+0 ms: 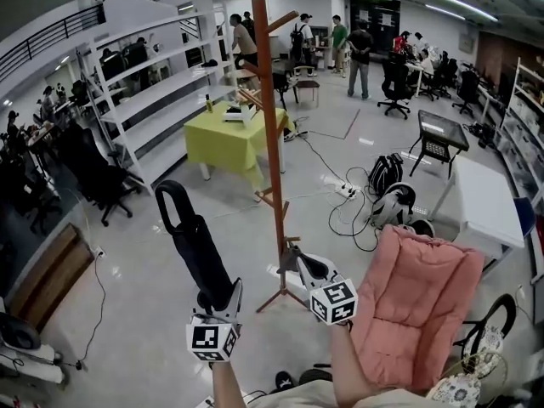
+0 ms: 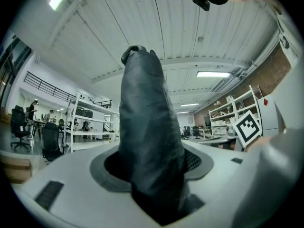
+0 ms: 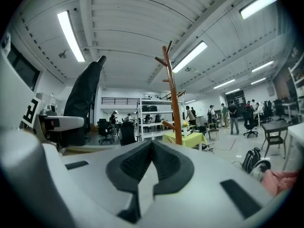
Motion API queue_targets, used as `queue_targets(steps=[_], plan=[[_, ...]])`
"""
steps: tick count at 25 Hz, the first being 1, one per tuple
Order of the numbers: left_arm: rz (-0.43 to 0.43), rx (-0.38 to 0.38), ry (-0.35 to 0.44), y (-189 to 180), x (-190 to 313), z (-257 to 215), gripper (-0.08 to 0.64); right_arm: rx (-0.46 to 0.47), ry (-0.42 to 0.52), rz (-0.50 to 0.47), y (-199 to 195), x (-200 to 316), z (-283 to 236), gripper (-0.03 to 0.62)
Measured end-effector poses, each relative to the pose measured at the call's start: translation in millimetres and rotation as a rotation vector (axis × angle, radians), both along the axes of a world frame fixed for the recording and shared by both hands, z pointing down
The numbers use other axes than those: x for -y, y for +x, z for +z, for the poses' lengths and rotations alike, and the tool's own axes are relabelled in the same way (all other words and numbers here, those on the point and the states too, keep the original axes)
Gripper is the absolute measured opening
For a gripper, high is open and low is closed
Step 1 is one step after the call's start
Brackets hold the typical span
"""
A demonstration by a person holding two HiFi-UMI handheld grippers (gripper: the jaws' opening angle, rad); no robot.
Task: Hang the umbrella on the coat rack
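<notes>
**Umbrella Held Up Beside the Coat Rack**

The left gripper has its two jaws squeezed on the bottom end of a black umbrella. The umbrella is folded up and sits right between the jaws, filling the gap. It sticks up and leans a little to the left in the head view. At its top end is a black loop.

The right gripper holds nothing. Its jaws are closed, and the dark pads meet at the tips. It points toward the bottom of the coat rack.

The coat rack is a tall brown wooden pole with short pegs sticking out up high and down low. It stands on the shiny grey floor, just to the right of the umbrella. The umbrella is not on any peg and does not touch the rack.

To the right of the right gripper is a soft pink cushion (it looks puffy, like a quilt). Behind the rack is a table with a yellow cloth. A white shelf runs along the left side. A black bag sits on the floor near some wires. Far back, a few people stand around.
</notes>
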State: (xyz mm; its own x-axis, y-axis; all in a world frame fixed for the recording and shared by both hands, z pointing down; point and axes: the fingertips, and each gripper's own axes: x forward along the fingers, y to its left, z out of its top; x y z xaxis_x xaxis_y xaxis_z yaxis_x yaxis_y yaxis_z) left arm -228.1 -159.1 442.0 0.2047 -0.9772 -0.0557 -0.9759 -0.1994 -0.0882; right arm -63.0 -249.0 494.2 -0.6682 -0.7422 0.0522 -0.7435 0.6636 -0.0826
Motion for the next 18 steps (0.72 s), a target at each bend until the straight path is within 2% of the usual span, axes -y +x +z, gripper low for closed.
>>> queue_targets(steps=[6, 10, 15, 18], plan=[[0.028, -0.049, -0.038, -11.4, 24.7, 11.3, 0.276, -0.033, 0.012, 0.004, -11.1, 19.8, 2.7, 0.005], [0.045, -0.038, -0.049, -10.8, 53.4, 16.7, 0.276, -0.082, 0.003, 0.027, -10.8, 48.5, 10.8, 0.005], [0.078, -0.035, -0.052, -3.4, 92.9, 9.5, 0.276, -0.035, -0.002, 0.025, -16.3, 87.8, -1.3, 0.005], [0.102, -0.03, -0.041, 7.4, 114.3, 2.7, 0.276, -0.04, 0.004, 0.008, -17.4, 104.5, -6.1, 0.005]])
